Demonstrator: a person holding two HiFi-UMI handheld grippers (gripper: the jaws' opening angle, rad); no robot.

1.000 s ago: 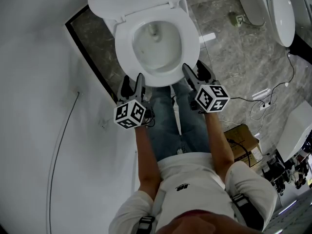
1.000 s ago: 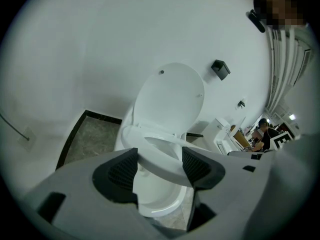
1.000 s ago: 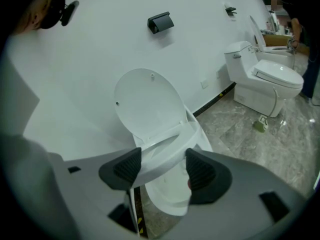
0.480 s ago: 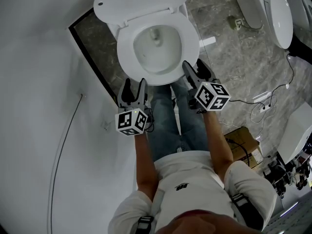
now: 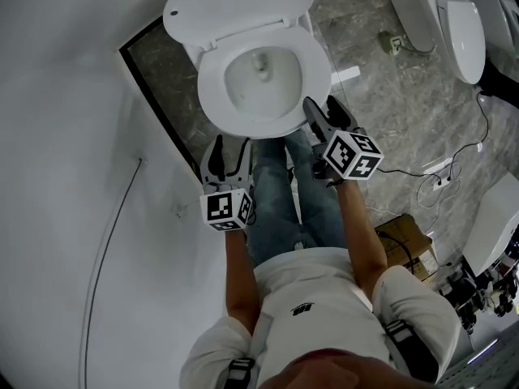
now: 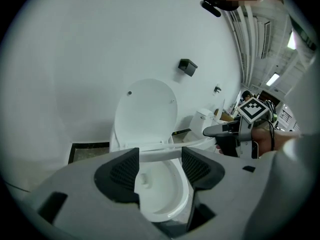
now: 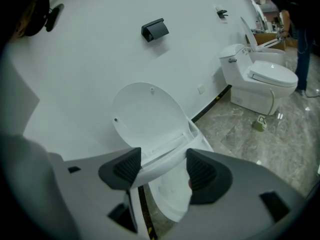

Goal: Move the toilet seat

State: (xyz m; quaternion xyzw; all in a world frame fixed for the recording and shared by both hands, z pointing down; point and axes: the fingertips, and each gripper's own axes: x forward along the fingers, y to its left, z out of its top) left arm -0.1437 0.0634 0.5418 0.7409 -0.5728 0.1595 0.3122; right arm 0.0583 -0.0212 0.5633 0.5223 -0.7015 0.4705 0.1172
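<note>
- One glossy white oval toilet seat [image 5: 318,67], lid [image 5: 239,2] raised.
- Left gripper [image 5: 228,147], 7 o'clock: jaws spread, empty.
- Right gripper [image 5: 322,113], 4 o'clock: jaws spread astride the seat rim.

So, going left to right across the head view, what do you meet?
A thin cable, left gripper, right gripper, cardboard box, second toilet.

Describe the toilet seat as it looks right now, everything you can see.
The toilet seat is a glossy white oval ring, plastic by its look, hinged behind, below the raised lid. It lies over the bowl; whether flat is unclear. Its front right edge passes between the open jaws of the right hand-held gripper. The left hand-held gripper looks clear.
</note>
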